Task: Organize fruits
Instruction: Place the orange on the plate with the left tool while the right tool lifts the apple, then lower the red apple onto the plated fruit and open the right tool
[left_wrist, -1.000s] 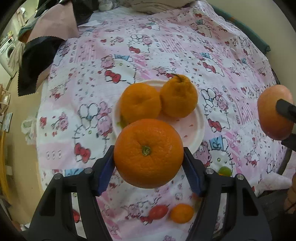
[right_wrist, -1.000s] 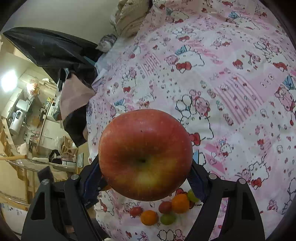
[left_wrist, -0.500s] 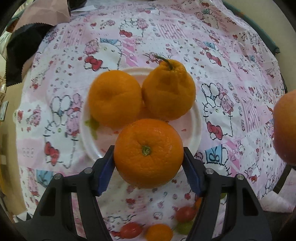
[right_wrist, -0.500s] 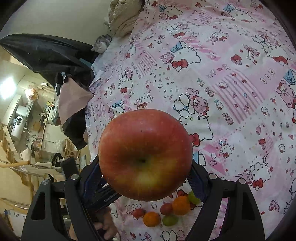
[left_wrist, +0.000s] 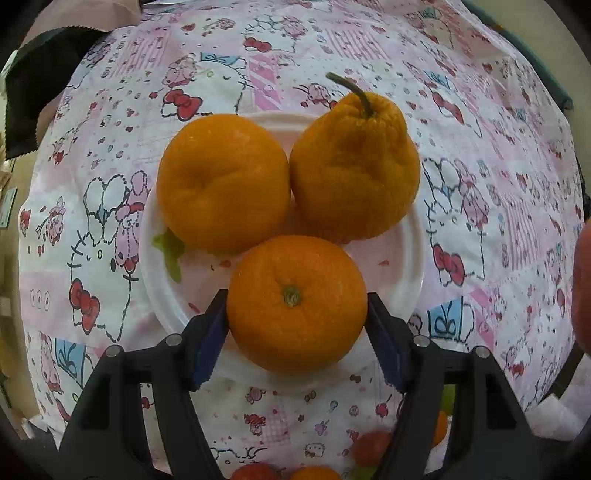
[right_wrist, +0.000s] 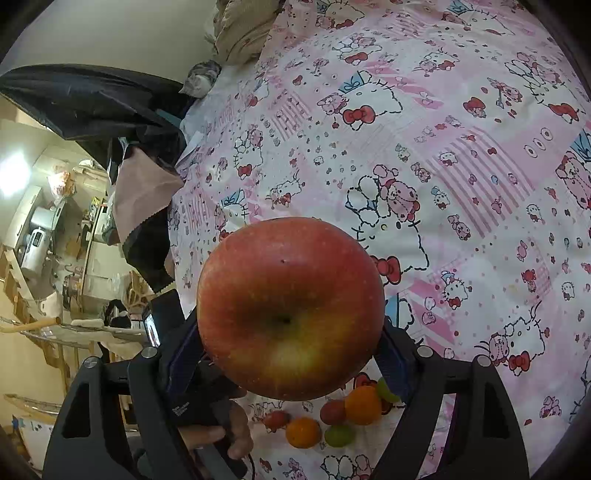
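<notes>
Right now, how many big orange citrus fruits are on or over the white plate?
3. A round one at the plate's back left, a stemmed bumpy one back right, and one between the opening left claw jaws at the front.

apple (left_wrist: 583, 288) cut off at right edge, small fruits (left_wrist: 369, 448) blurred behind tool

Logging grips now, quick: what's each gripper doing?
Left gripper: jaws opening, orange between them over the plate.
Right gripper: holding the apple.
</notes>
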